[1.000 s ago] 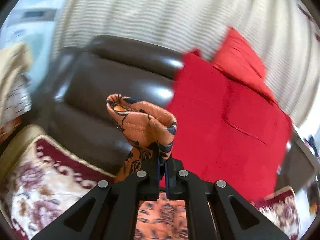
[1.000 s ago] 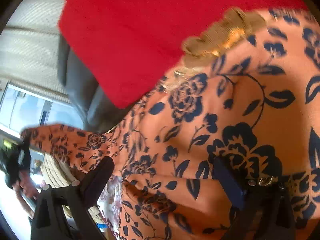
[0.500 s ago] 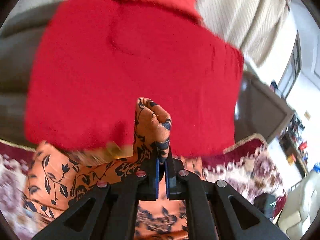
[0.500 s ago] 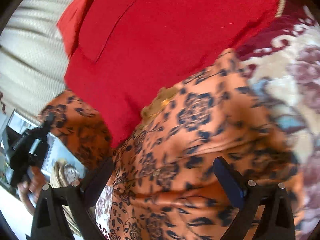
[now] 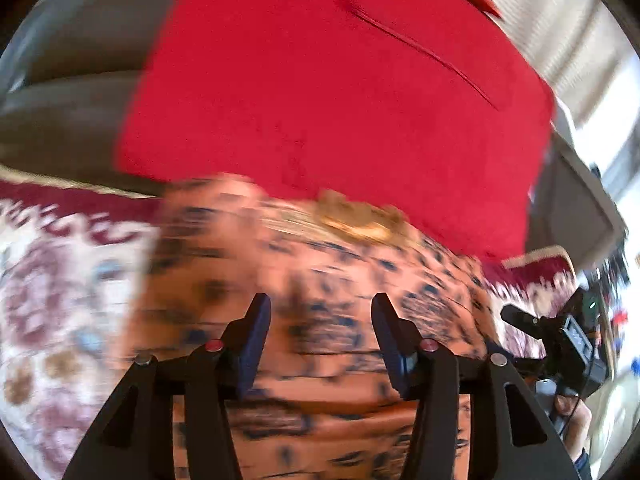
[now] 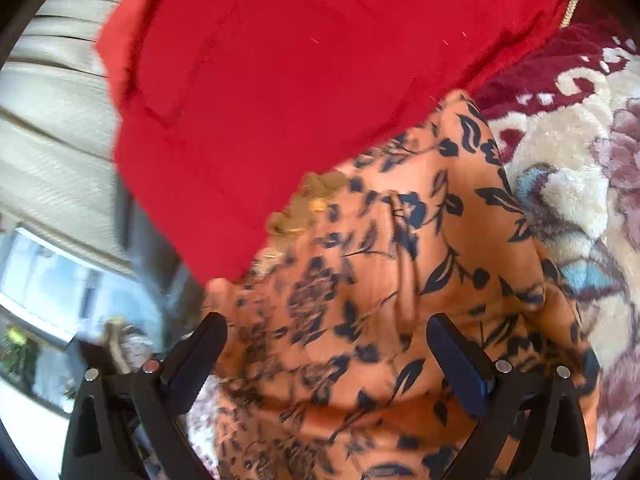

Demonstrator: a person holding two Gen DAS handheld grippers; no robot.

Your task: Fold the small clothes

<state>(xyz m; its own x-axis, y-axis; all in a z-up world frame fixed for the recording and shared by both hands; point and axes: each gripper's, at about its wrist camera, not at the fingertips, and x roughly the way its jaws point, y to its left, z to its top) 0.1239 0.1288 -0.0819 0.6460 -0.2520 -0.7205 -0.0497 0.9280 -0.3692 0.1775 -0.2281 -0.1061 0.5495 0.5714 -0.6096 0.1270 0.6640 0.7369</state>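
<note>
— Where do we stand with the orange floral garment (image 6: 400, 300)?

— It lies on the flowered rug (image 6: 580, 168), its far end against the lower edge of the red cushion (image 6: 300, 80), which leans on the dark sofa (image 5: 68, 92). The gold trim (image 6: 308, 204) at its neck touches that cushion edge. One side looks laid over the middle, so we judge a first fold made, though the left wrist view is too blurred for us to trace the edge.

— And our left gripper (image 5: 320, 320)?

— Its jaws have just been opening and now stand apart, with nothing pinched between them; the cloth shows only beyond and beneath them. We read that as the carried part let go onto the garment.

— The right gripper (image 6: 326, 340)?

— Wide apart too, hanging over the middle of the garment, gripping nothing. We also see it from the left wrist view, at the rug's right side, with a hand (image 5: 568, 412) under it.

— So what is left?

— We think at least one more fold, then smoothing. The garment is wrinkled along its right edge near the rug's border, and we cannot tell whether the near end is squared.
</note>
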